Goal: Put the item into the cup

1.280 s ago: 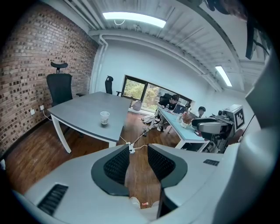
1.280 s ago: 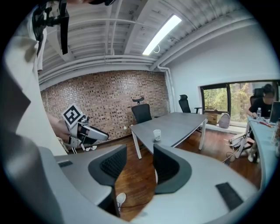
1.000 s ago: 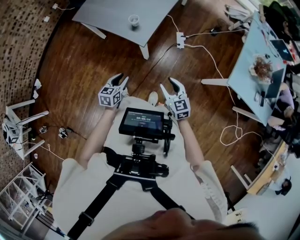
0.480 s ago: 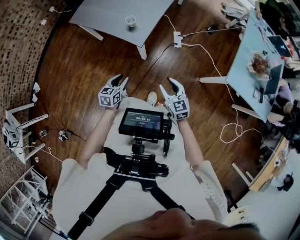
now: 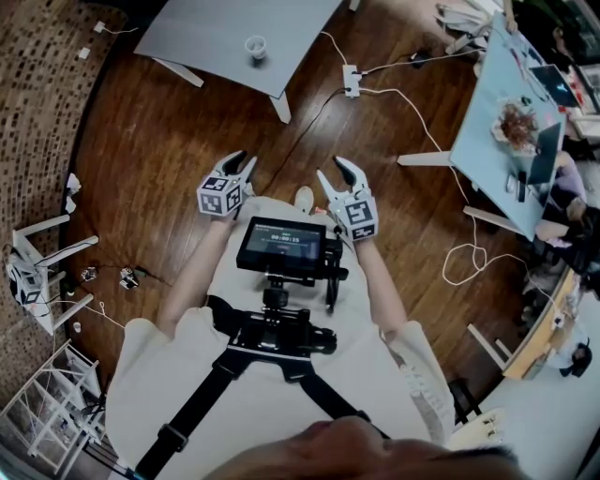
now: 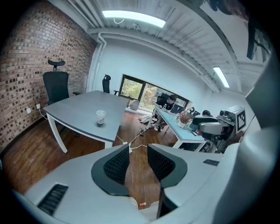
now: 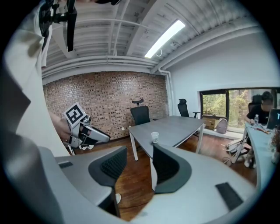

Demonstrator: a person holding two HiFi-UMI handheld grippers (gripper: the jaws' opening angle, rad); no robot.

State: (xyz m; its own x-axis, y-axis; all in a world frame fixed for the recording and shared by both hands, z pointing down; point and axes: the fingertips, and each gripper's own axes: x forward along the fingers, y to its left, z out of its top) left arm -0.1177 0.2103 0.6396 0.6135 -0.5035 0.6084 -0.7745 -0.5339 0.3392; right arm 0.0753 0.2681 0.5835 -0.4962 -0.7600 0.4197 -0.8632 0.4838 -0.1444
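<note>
A white paper cup (image 5: 255, 47) stands on a grey table (image 5: 211, 28) far ahead across the wooden floor. It also shows as the cup (image 6: 101, 116) in the left gripper view and the cup (image 7: 154, 137) in the right gripper view. My left gripper (image 5: 242, 163) and right gripper (image 5: 336, 173) are held side by side in front of my chest, well short of the table. Both the left gripper (image 6: 138, 157) and the right gripper (image 7: 139, 164) stand open with nothing between their pads. No loose item shows in any view.
A white power strip (image 5: 351, 80) with trailing cables lies on the floor between me and the table. A light blue desk (image 5: 487, 122) with a laptop and seated people is at the right. A white stool (image 5: 37, 253) stands left. Black office chairs (image 6: 56, 85) flank the grey table.
The floor and table have slid slightly left in the head view. Both grippers keep the same pose and stay open.
</note>
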